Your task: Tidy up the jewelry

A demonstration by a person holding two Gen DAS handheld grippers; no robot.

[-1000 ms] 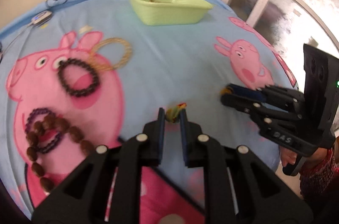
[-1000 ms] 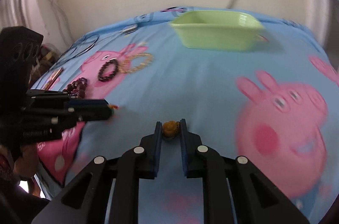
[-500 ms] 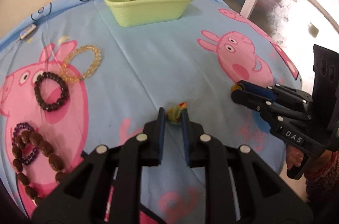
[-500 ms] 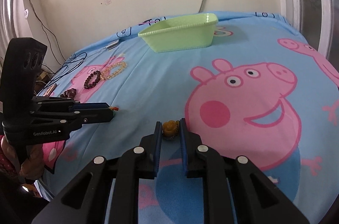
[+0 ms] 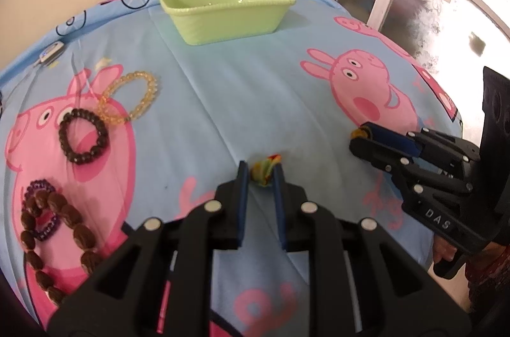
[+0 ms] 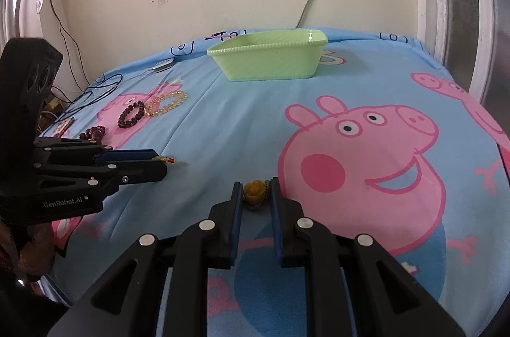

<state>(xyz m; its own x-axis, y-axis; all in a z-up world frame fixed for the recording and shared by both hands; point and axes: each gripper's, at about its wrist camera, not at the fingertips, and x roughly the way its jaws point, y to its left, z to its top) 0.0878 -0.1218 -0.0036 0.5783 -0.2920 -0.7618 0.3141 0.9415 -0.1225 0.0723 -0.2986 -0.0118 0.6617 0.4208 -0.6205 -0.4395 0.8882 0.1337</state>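
Note:
My left gripper [image 5: 259, 169] is shut on a small multicoloured trinket [image 5: 265, 169], held above the blue bedsheet. It shows from the side in the right wrist view [image 6: 159, 163]. My right gripper [image 6: 255, 193] is shut on a small amber rose-shaped piece [image 6: 254, 191]; it also shows at the right of the left wrist view [image 5: 358, 137]. A light green plastic basket [image 5: 223, 10] stands at the far side of the bed, also in the right wrist view [image 6: 271, 58].
On the left of the sheet lie a yellow bead bracelet [image 5: 129, 98], a dark bead bracelet [image 5: 83, 135], a purple bracelet [image 5: 41, 209] and a brown bead string [image 5: 60, 238]. A small white device [image 5: 51, 51] with cables lies at the far left edge. A window is at the right.
Both grippers have swung right and drawn toward the basket, each still holding its piece. The bracelets have shifted left in the left wrist view.

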